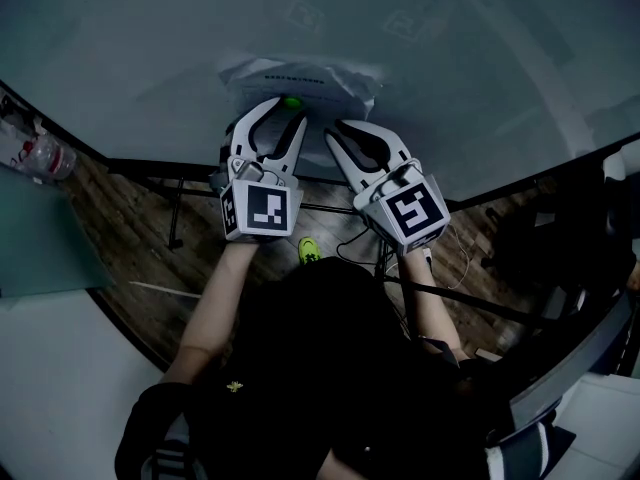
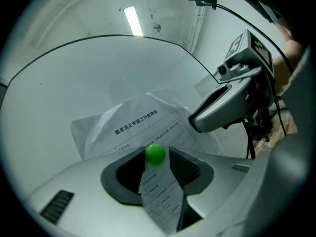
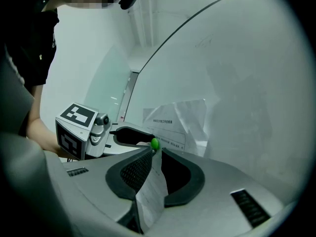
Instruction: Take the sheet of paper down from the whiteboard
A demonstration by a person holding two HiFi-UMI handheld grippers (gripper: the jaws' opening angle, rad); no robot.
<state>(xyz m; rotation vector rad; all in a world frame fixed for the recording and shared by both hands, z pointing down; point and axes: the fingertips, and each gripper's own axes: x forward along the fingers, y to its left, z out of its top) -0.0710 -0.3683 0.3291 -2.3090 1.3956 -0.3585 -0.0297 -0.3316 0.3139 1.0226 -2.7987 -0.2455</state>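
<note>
**Both grippers at the board, sheet still pinned under a green magnet**

The sheet of paper (image 2: 129,126) hangs crumpled on the whiteboard (image 1: 450,88), held there by a small round green magnet (image 2: 155,154) set low on the page. Along its top runs a printed heading, "数采员正常班工作安排表". Beneath it is a ruled table whose print is too small to read. Below the magnet, the bottom of the sheet has come off the board and curls out towards the person.

The left gripper (image 1: 287,110) points level at the board. Its fingers (image 2: 185,169) stand wide apart, with the magnet right between their tips and the loose strip of paper running down the gap. The pads are not pressing on it.

The right gripper (image 1: 338,130) sits just beside the left one, also facing the board. Its fingers (image 3: 131,174) are partly open around a fold of the same loose paper. The fold lies against one ribbed pad and shows a clear gap to the other, so nothing is clamped.

Each gripper carries a cube (image 1: 260,211) with bold black-and-white square markers and no words on it. The person's bare forearms reach up from below, over a dark wooden floor (image 1: 150,238).
</note>
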